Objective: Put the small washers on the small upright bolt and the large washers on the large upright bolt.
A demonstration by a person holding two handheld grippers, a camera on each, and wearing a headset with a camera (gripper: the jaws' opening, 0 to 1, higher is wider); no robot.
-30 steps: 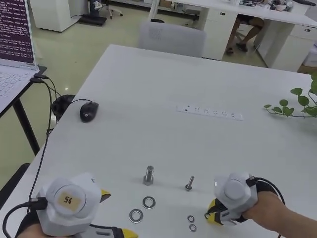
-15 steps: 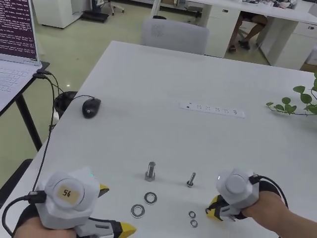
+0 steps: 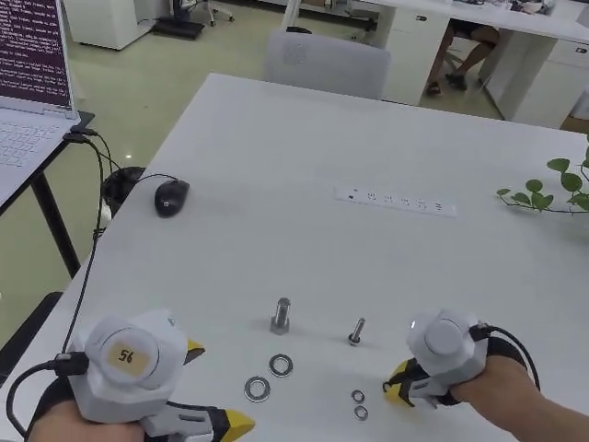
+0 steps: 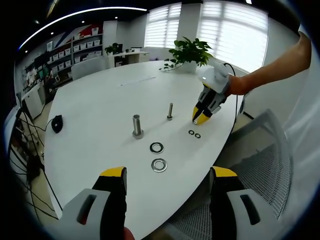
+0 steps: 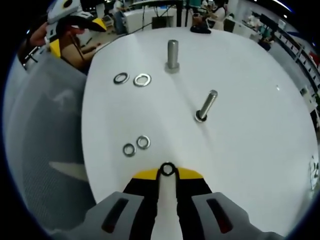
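White table [image 3: 276, 166] carries all the task items near its front edge. Left gripper [image 4: 168, 175] hangs low at the near left corner, jaws spread wide with nothing between them, pointed across the washers toward the bolts. Right gripper [image 5: 168, 174] sits at the near right, just beside the small washers, tips angled down at the table; its jaws are pressed nearly together on what looks like a tiny ring, probably a held washer [image 5: 168, 165], though it is too small to be sure. Large bolt [image 3: 281, 315] stands upright on its head, bare, no washer on it. Small bolt [image 3: 356, 331] stands upright to its right, also bare. Two large washers [image 3: 281, 365] lie flat just in front of the large bolt, close together, apart from it. Two small washers [image 3: 358, 396] lie flat side by side in front of the small bolt, next to the right gripper tips. Step judged: start of the small-washer stage, nothing threaded yet. Next move likely needs the right gripper to lift, carry the pinched ring over the small bolt's tip, line hole up with shank, then release; fine alignment matters since the hole is tiny.
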